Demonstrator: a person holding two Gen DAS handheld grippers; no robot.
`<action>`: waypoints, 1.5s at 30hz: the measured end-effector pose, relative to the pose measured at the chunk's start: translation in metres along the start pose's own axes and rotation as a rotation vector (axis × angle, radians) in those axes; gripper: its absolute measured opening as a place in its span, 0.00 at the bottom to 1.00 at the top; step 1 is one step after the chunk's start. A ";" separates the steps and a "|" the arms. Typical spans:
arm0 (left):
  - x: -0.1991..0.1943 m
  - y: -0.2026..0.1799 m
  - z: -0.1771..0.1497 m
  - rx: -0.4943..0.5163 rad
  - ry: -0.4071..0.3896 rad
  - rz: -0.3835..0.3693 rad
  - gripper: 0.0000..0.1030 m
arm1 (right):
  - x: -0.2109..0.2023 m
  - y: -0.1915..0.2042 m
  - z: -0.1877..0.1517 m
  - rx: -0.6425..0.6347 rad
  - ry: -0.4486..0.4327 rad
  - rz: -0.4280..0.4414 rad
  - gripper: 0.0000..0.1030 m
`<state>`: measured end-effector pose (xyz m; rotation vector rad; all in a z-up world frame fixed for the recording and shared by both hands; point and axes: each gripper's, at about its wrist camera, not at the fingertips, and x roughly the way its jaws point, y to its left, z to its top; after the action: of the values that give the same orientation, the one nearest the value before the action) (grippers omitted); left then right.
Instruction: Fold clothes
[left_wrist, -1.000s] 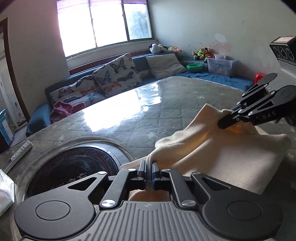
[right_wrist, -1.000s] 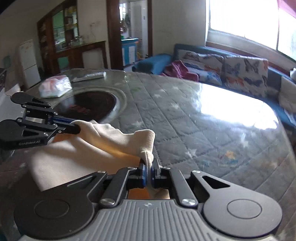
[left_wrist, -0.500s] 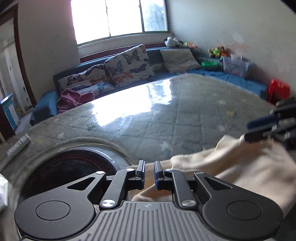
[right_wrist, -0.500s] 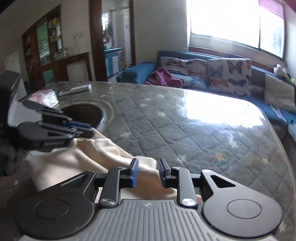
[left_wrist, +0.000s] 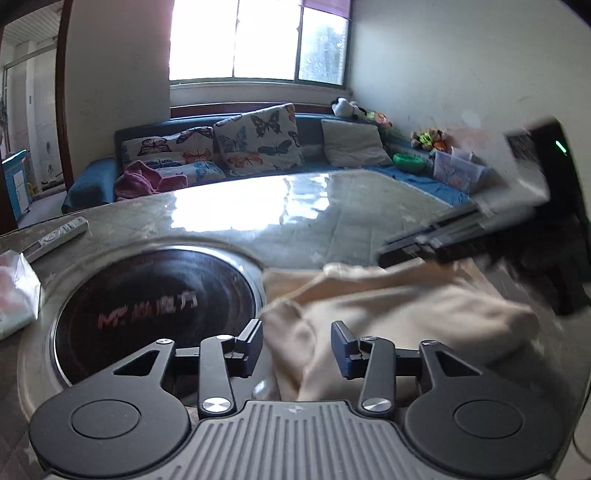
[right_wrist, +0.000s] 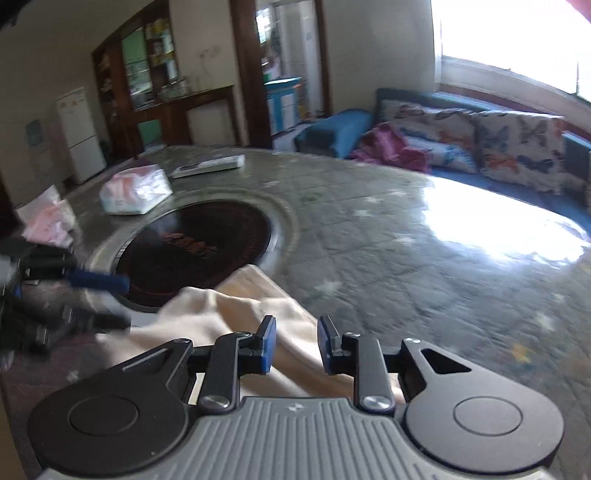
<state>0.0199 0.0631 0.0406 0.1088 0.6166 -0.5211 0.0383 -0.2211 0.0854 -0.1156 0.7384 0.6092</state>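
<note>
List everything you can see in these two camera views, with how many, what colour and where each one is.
cream fabric garment: one, cream, rumpled on the table's near edge, beside the round cooktop.
round black glass cooktop: one, black with red lettering, set into the table.
grey quilted table cover: one, grey-green with stars, under a glossy sheet.
white remote control: one, far side of table.
clear plastic-wrapped packet: one, white and pink, near the remote.
butterfly-print cushions: several, cream, on the blue sofa.
magenta cloth: one, on the sofa.
white fridge: one, far room wall.
left hand-held gripper: one, black, jaws opening over the garment.
right hand-held gripper: one, black, jaws apart over the garment.
</note>
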 end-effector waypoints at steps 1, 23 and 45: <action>0.000 -0.002 -0.004 0.006 0.007 -0.001 0.46 | 0.004 0.002 0.002 -0.003 0.004 0.003 0.24; 0.013 0.004 -0.022 -0.036 0.040 -0.092 0.51 | 0.060 0.036 0.005 -0.153 0.044 -0.102 0.24; -0.024 0.009 -0.048 -0.162 0.143 -0.285 0.26 | 0.046 0.065 -0.016 -0.278 -0.010 0.005 0.20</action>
<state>-0.0170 0.0935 0.0143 -0.0975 0.8179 -0.7407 0.0189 -0.1509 0.0506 -0.3675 0.6416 0.7146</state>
